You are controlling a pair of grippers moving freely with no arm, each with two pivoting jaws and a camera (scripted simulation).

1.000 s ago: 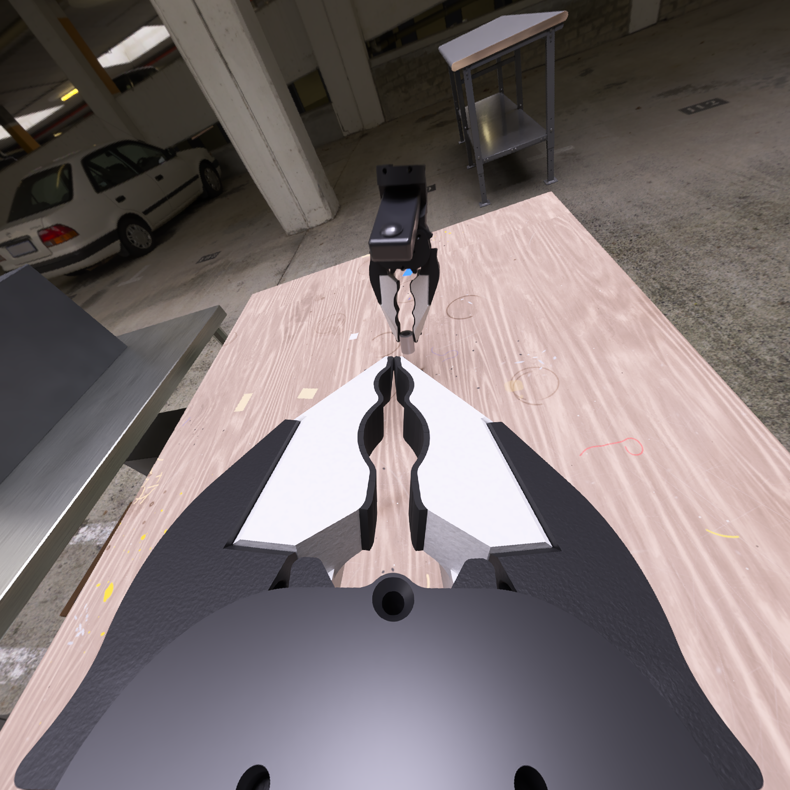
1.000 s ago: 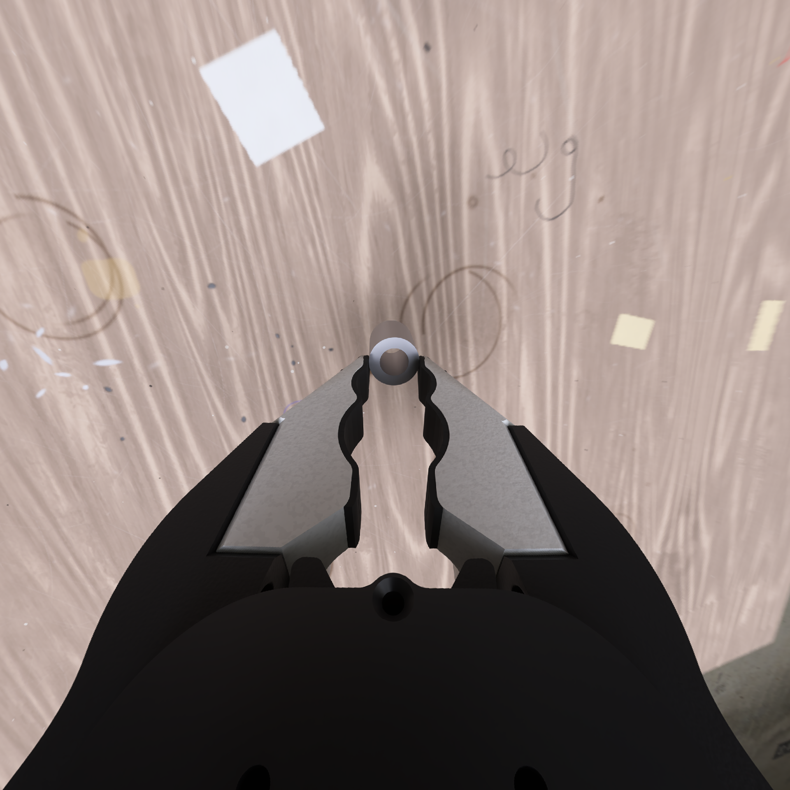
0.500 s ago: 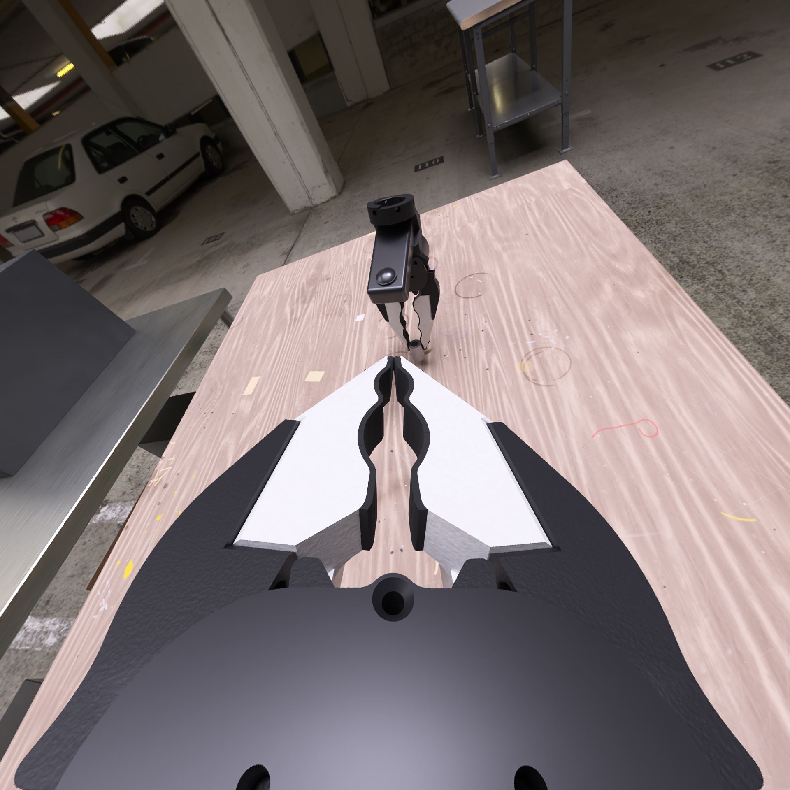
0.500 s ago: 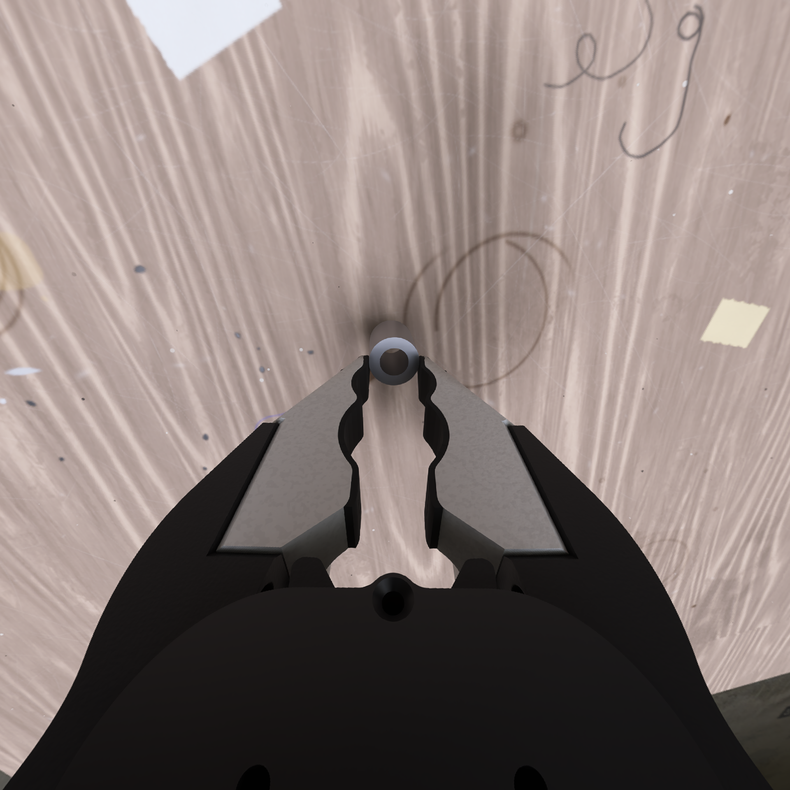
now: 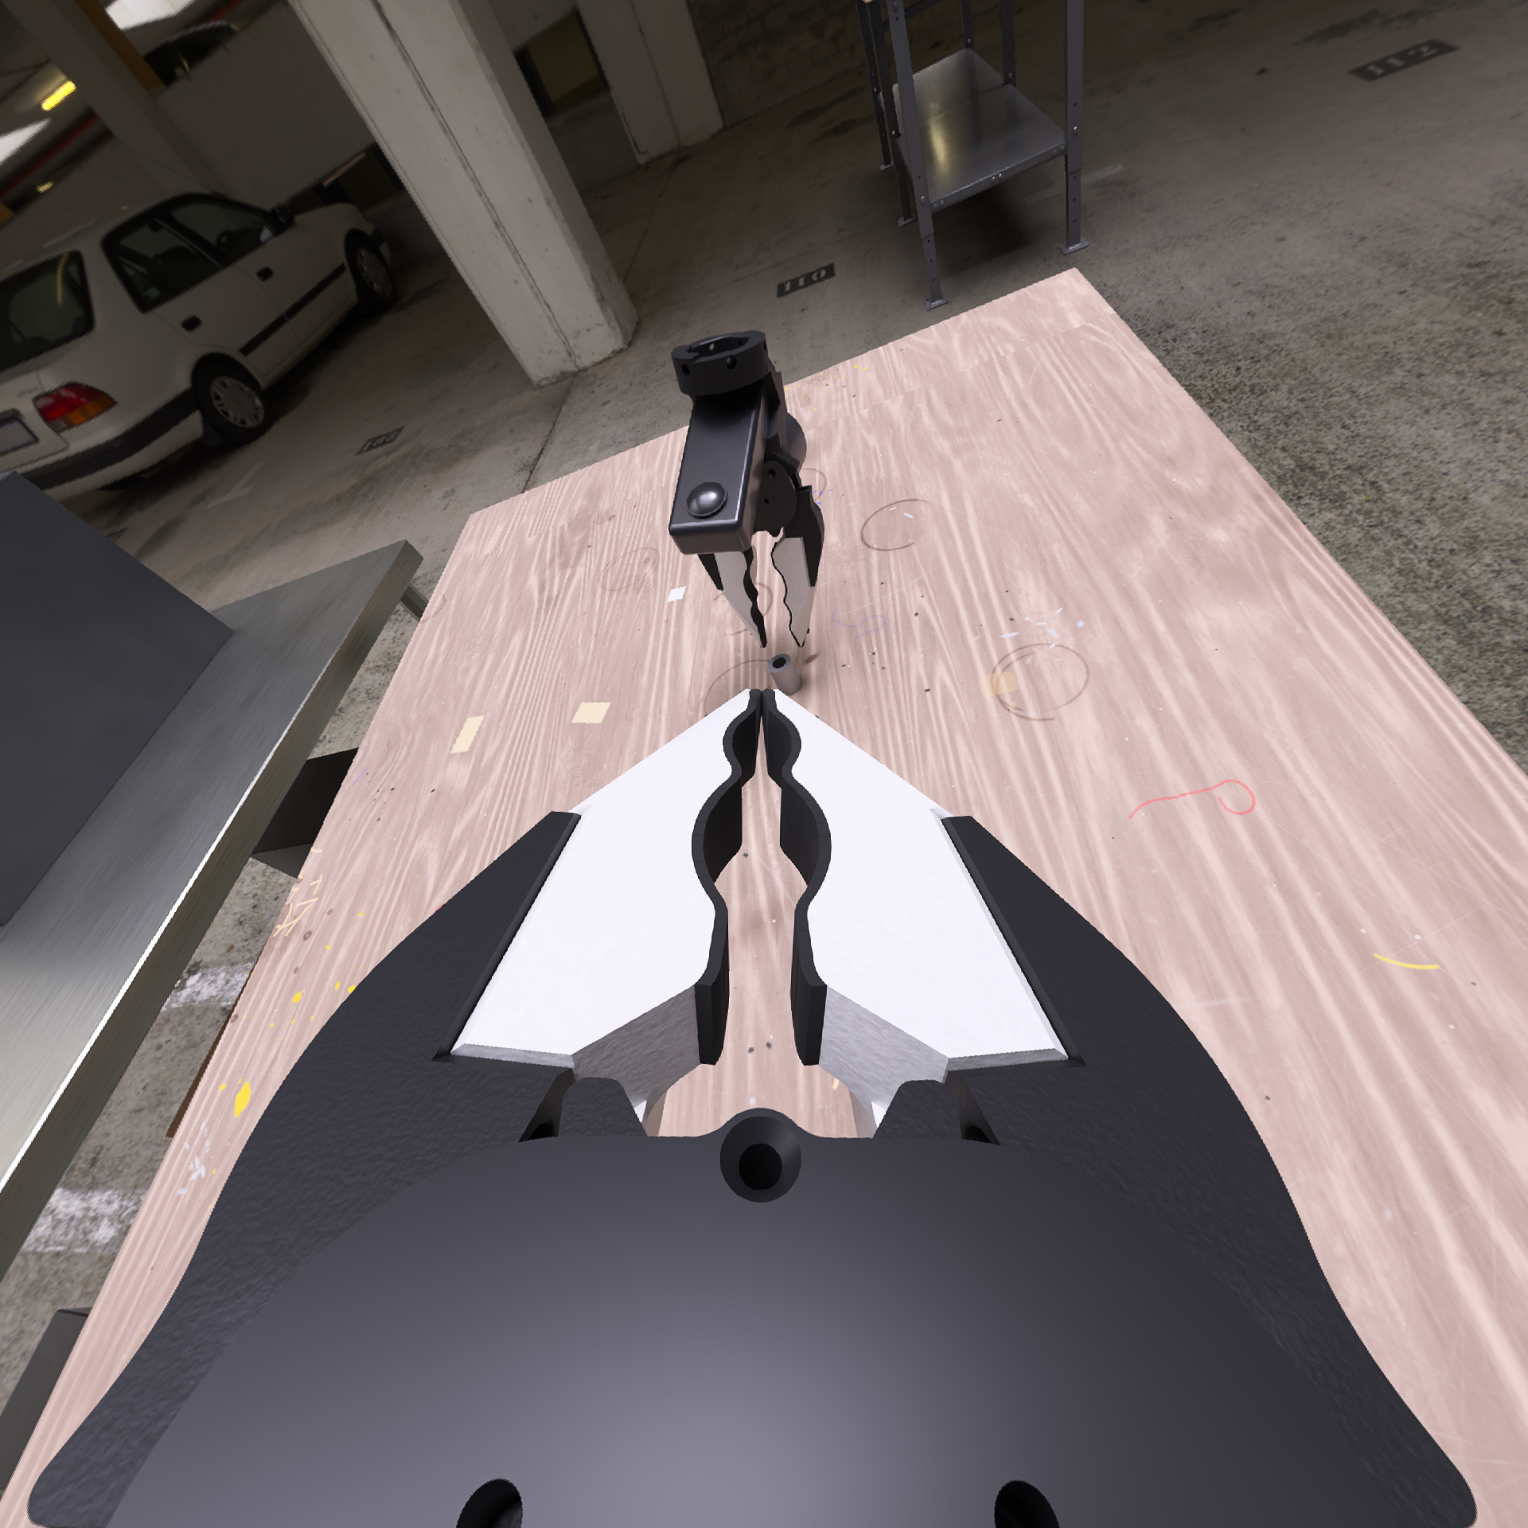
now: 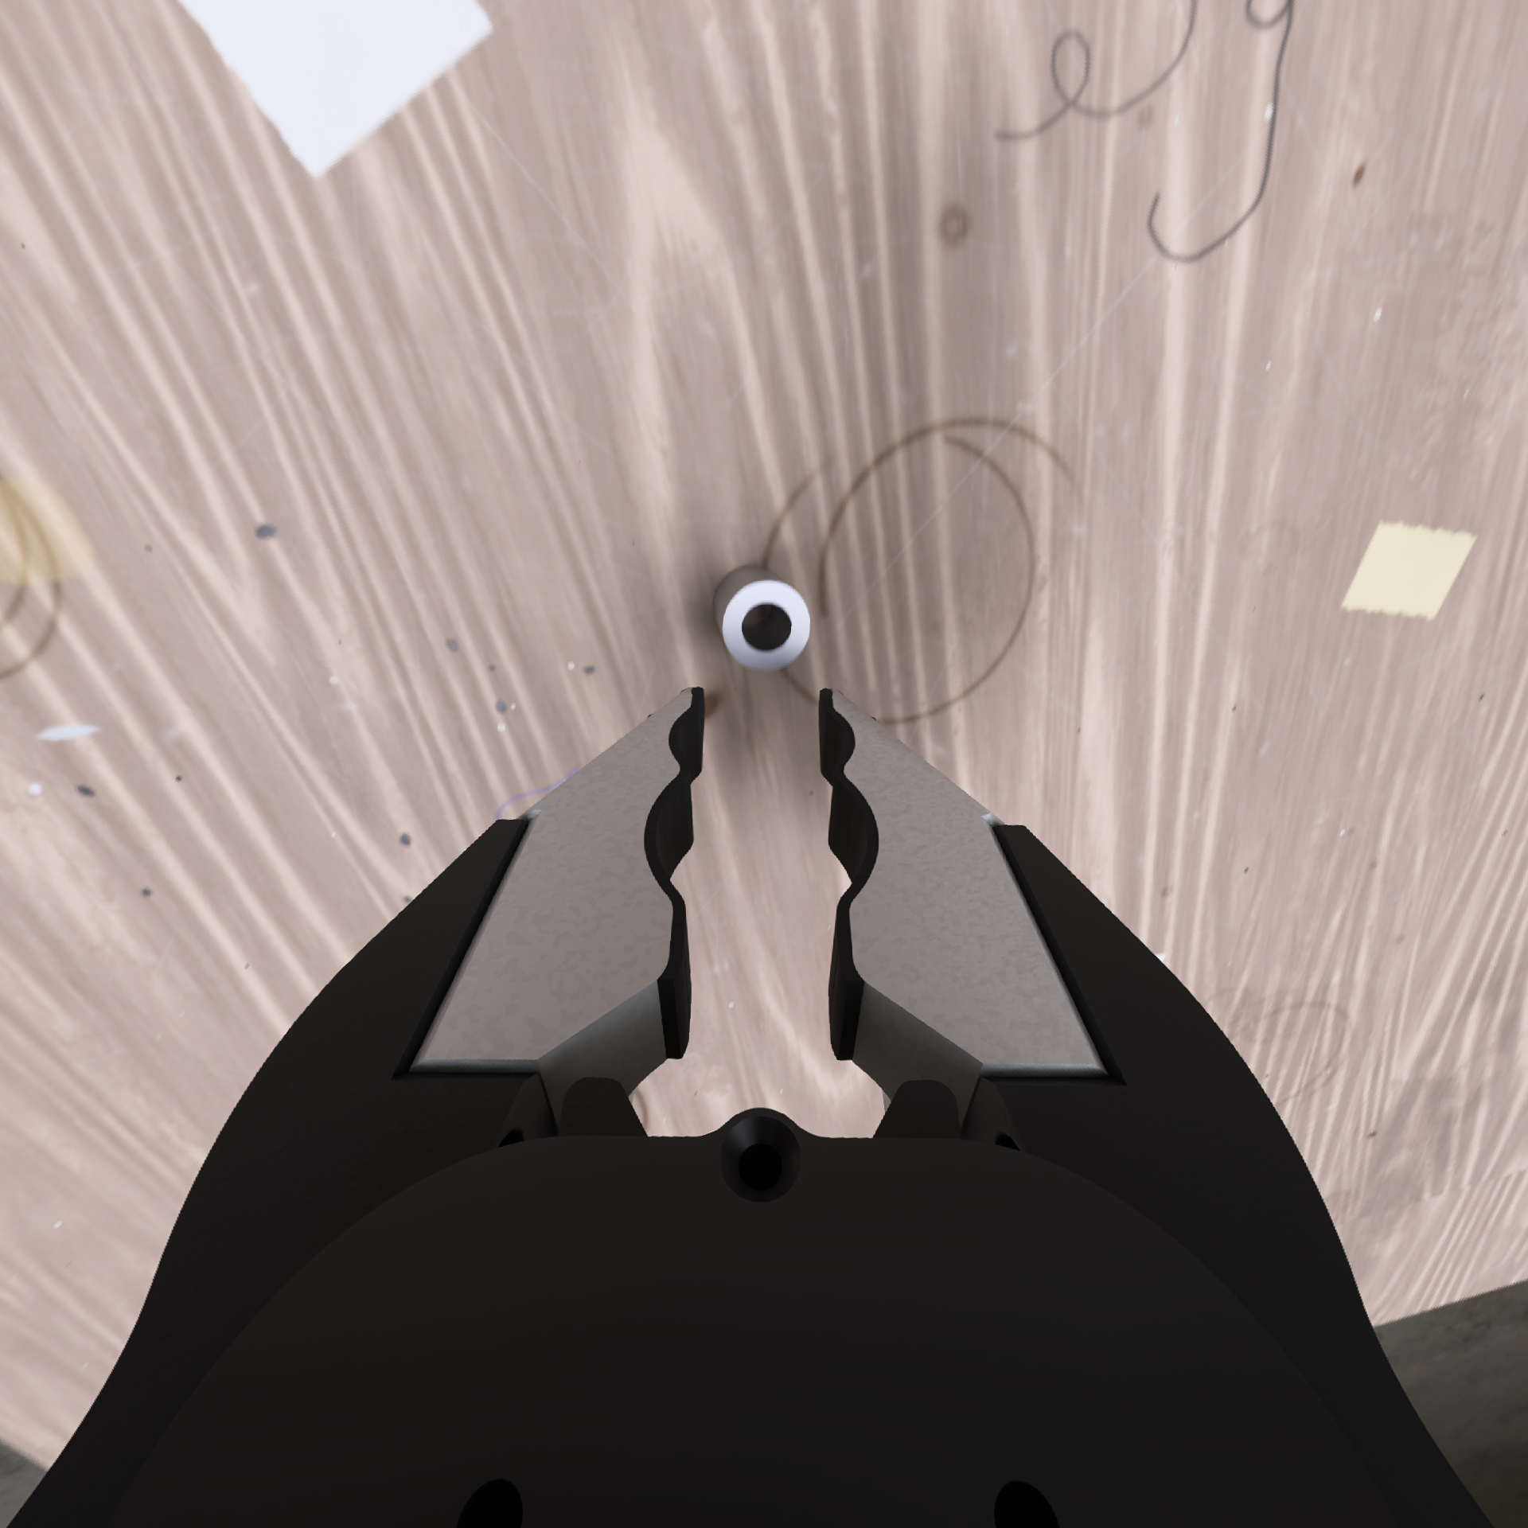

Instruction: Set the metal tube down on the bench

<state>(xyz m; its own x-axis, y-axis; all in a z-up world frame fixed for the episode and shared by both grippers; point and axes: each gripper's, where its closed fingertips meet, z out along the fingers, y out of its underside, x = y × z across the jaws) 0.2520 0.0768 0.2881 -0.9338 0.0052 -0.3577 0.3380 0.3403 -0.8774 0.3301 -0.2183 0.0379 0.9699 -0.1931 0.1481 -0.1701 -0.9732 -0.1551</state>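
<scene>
Parking garage all round, concrete pillar [image 5: 496, 207] and white car [image 5: 165, 322] beyond pale wooden bench [image 5: 1075, 744]. Stood upright on bench: short metal tube [image 6: 765, 626], just ahead of right gripper [image 6: 761, 703], apart from its parted fingers. Judged light, rigid, slick and prone to tip or roll; best pinched across side wall. Hung above, nose tilted down. Left gripper [image 5: 761, 703] nearly closed, empty, levelled low towards tube

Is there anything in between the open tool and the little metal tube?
Nothing visible. The metal tube stands upright on the bench, just beyond the tips of the right tool, whose jaws are spread apart. Only bare wood shows in the gap. The left tool hangs farther back, shut.
</scene>
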